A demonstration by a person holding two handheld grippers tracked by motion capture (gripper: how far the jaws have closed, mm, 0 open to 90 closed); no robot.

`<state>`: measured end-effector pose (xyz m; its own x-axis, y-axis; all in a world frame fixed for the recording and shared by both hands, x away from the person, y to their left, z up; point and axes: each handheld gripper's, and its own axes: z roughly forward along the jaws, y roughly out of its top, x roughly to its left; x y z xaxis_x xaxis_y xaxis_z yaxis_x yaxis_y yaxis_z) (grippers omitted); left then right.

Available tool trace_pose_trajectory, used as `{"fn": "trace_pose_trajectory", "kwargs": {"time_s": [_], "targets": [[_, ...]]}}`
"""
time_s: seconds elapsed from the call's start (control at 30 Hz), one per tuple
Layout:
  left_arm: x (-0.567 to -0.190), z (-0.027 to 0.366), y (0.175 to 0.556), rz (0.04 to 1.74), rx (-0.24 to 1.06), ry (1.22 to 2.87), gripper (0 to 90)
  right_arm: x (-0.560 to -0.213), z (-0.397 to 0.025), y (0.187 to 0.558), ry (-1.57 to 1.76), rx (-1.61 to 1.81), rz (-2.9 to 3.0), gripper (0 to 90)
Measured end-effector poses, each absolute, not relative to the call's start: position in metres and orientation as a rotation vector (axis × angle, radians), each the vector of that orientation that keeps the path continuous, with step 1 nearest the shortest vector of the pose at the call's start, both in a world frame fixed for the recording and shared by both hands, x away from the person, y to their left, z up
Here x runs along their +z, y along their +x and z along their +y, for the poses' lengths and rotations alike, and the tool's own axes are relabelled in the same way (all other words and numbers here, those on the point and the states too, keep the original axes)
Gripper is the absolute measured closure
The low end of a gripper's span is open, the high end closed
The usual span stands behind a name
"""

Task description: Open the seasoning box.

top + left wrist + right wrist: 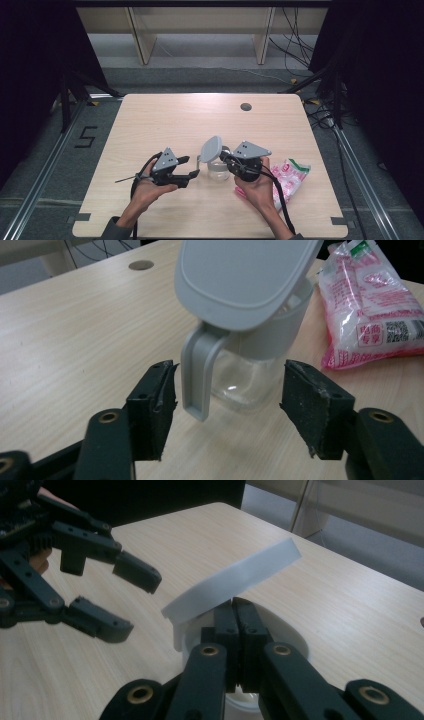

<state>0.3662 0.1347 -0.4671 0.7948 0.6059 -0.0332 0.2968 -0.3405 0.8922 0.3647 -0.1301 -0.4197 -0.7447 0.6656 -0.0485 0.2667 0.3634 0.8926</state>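
Right tool (226,159) pinched shut on the jug (218,170) rim, lid (210,149) up; left tool (192,167) gapes empty by the handle (197,375); a careless tug could tip the jug.

The left hand-held gripper (189,167) is spread wide, pointing right. The right hand-held gripper (223,157) points left, its 2 jaws pressed together.

Light wooden table (165,125): clear jug (218,170) stands near the front edge, centre; pink-and-white packet (290,177) lies toward the right edge.
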Motion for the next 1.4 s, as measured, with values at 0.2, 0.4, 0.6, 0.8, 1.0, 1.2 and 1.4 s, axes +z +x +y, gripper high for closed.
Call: {"fn": "trace_pose_trajectory", "kwargs": {"time_s": [0.2,0.4,0.6,0.8,1.0,1.2,1.4], "targets": [[-0.474,0.141,0.362,0.679,0.396,1.944,33.3,-0.417,-0.121,0.366,0.766,1.347,2.216,90.0],[-0.482,0.141,0.359,0.701,0.379,1.955,31.1,-0.415,-0.102,0.366,0.737,1.377,2.219,90.0],[-0.486,0.141,0.356,0.733,0.369,1.938,29.5,-0.410,-0.104,0.362,0.712,1.383,2.221,87.7],[-0.486,0.143,0.354,0.737,0.389,1.944,26.9,-0.409,-0.139,0.345,0.754,1.375,2.194,76.0],[-0.487,0.141,0.348,0.739,0.379,1.934,23.1,-0.414,-0.186,0.326,0.869,1.349,2.119,59.2],[-0.490,0.137,0.342,0.739,0.375,1.925,19.4,-0.425,-0.228,0.308,0.997,1.325,2.025,43.5],[-0.490,0.138,0.340,0.735,0.398,1.946,17.9,-0.442,-0.265,0.298,1.195,1.303,1.932,32.1]]}}
